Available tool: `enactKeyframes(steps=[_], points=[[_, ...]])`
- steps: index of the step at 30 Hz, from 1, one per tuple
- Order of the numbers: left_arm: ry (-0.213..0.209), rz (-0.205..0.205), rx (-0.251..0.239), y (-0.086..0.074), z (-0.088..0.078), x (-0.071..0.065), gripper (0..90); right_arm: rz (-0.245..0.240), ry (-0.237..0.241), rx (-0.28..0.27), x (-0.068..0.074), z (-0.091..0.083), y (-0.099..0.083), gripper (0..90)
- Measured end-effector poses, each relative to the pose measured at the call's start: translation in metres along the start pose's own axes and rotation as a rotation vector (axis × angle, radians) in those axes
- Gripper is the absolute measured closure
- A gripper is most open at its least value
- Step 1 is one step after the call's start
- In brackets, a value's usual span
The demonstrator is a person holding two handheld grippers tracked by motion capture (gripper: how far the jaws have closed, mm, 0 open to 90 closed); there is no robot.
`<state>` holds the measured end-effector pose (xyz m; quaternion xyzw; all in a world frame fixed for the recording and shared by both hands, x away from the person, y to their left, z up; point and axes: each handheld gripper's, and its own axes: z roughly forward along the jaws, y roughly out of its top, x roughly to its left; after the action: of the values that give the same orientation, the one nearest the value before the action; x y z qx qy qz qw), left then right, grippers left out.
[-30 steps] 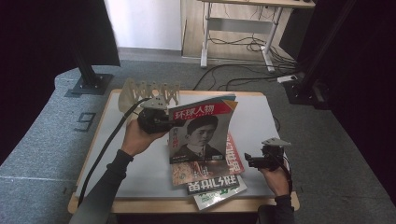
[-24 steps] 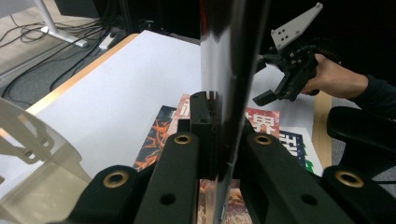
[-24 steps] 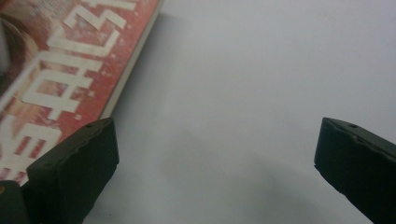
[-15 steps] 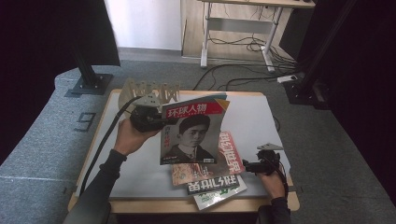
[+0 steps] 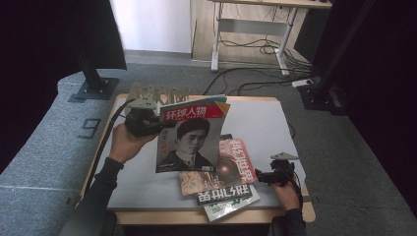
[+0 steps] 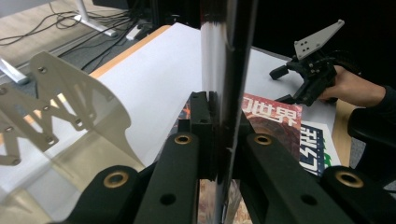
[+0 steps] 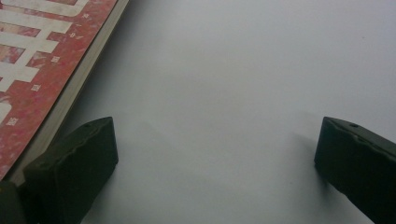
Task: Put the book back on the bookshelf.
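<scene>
At the bottom edge of the high view, a green-and-white magazine point(image 5: 231, 201) is lying at the front of the white surface point(image 5: 275, 123), partly covered by a red magazine point(image 5: 236, 160) that is resting across it. At the lower right of that frame, the right tongs point(image 5: 261, 175) are sitting low on the surface just beside the red magazine; in the right gripper view their 2 black jaws are standing spread wide with bare surface between them, and the red magazine's edge point(image 7: 56, 56) is running along the upper left, close to the left jaw.

Higher up, left of the frame's middle, the left tongs point(image 5: 160, 129) are pinching the left edge of a portrait-cover magazine point(image 5: 189, 135) and holding it raised and tilted above the others. In the left gripper view the jaws are pressed together on its spine point(image 6: 224, 84), which is standing edge-on up the middle of the frame.

Farther back, at the upper left of the surface, a pale perforated rack point(image 5: 157, 92) is standing near the far edge.
</scene>
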<state>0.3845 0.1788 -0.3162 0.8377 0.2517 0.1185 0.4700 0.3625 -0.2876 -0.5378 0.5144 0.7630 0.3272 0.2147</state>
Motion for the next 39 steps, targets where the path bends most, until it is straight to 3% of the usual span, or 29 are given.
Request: enactKeyframes(steps=[27,39], points=[[0.171,-0.094,-0.059,-0.021,-0.07,0.029,86.6,0.0,0.001,-0.002,0.0,0.0,0.0,0.0],[0.273,-0.146,-0.048,-0.031,-0.098,0.043,86.7,0.0,0.001,-0.002,0.0,0.0,0.0,0.0]])
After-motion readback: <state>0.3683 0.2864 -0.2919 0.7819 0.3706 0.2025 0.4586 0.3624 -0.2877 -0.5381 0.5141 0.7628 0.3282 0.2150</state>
